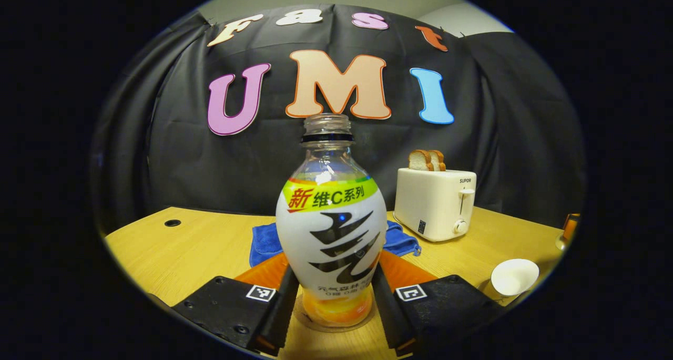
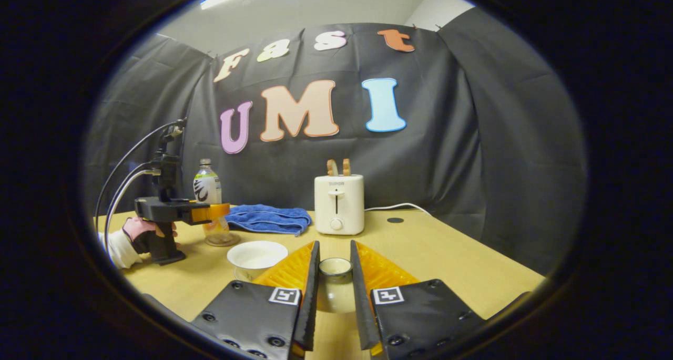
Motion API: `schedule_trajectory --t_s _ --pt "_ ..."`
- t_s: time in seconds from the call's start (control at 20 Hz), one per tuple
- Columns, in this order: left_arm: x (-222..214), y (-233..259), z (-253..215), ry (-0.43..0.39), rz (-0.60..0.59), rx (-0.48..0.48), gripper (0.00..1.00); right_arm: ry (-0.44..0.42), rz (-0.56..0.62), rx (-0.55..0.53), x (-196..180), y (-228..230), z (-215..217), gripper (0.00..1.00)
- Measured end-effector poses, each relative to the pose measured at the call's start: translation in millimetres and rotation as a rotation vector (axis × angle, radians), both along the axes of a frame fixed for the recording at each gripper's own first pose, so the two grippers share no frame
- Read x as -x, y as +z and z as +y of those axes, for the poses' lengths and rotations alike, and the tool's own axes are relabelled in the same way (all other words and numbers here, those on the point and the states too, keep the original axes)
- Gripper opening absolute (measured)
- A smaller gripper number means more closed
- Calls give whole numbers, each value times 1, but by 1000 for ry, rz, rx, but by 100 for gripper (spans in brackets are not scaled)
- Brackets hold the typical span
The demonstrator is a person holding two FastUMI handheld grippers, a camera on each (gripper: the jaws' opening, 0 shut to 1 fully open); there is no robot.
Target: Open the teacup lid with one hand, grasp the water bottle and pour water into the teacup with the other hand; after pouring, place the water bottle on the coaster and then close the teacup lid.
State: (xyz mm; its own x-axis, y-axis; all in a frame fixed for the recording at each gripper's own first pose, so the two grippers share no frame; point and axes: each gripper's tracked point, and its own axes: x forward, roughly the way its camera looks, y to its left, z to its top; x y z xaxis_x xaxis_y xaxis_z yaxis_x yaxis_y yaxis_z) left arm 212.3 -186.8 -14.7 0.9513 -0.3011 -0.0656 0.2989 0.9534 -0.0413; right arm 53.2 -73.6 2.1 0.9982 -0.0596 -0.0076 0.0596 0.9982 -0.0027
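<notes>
Nearby, toaster [image 1: 435,205] behind towel [image 1: 265,242].

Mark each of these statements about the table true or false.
1. The water bottle stands upright between the fingers of the left claw. True.
2. The bottle's cap is screwed on. False: its neck is open, with no cap on it.
3. The teacup is covered. False: it stands open, and the teacup lid sits between the fingers of the right claw.
4. Two slices of bread stick out of the toaster. True.
</notes>
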Motion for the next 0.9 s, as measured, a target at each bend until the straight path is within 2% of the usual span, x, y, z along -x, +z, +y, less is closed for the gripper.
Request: schedule_trajectory --t_s 0.2,0.5,0.7,0.9 --pt "0 -1 0 4 2 -3 69 0 0 0 0 0 0 36" --pt "2 -2 0 4 6 -3 78 1 0 0 0 0 0 36" --pt "8 2 2 8 -19 -2 90 7 0 0 0 0 1 36" --pt "23 13 1 1 -86 -5 96 10 0 1 -2 0 3 36"
